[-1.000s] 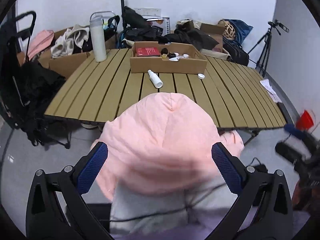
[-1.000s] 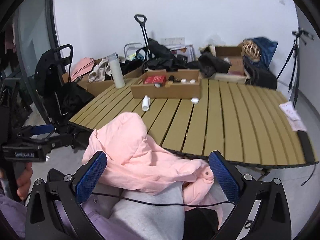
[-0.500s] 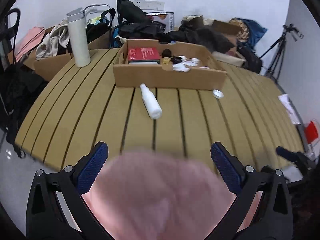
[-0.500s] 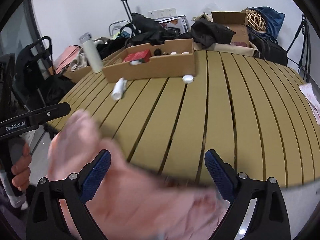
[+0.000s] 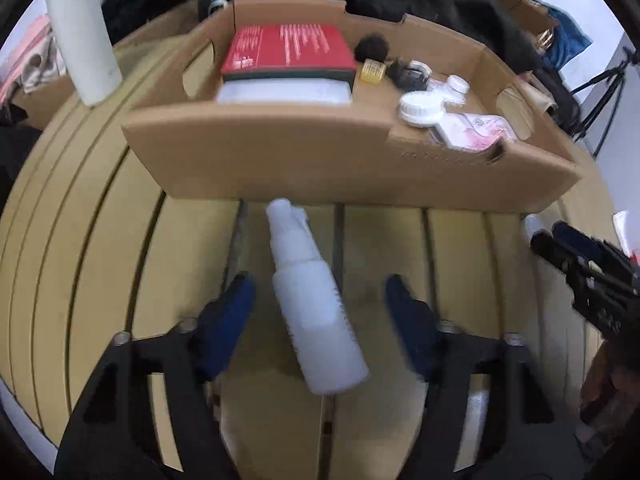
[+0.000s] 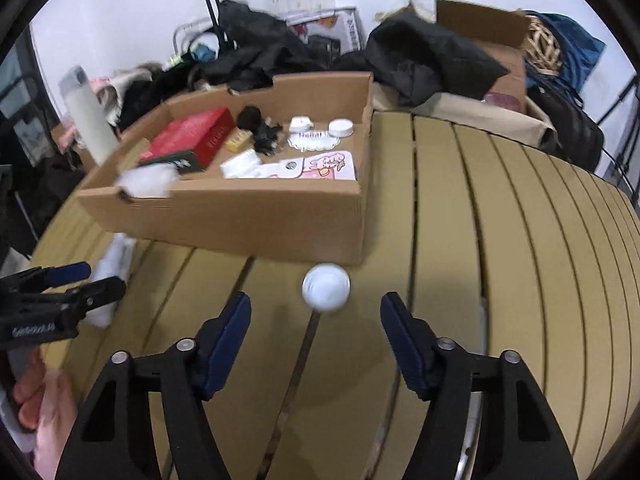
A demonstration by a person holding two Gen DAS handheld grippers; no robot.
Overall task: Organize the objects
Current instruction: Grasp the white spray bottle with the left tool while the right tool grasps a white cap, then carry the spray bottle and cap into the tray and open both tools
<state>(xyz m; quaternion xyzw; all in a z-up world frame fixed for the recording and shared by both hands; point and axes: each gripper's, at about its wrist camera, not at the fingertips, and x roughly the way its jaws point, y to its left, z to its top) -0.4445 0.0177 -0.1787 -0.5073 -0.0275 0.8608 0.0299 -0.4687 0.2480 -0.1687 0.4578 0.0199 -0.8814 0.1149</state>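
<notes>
Both tools are working over the slatted desk (image 6: 500,240) right now. The left tool (image 5: 318,300) is pointing down at the white bottle (image 5: 316,304), which is lying on its side just in front of the cardboard box (image 5: 320,168), cap toward the box. The bottle is sitting between the blue pads (image 5: 230,312), and the jaws are closing, though the pads are not pressing on it yet.

The right tool (image 6: 316,312) is hovering near the small white cap (image 6: 326,286), which is resting on the desk just below the box's front corner, slightly ahead of the fingertips; these jaws are closing too, gripping nothing.

The right wrist view is showing the box's contents better: a red carton (image 6: 192,140), white lids and a pink card. It is also catching the left tool (image 6: 84,284) from the side, with a hand (image 6: 28,400) below it. The left wrist view is showing the tall white flask (image 5: 82,36) standing left of the box.
</notes>
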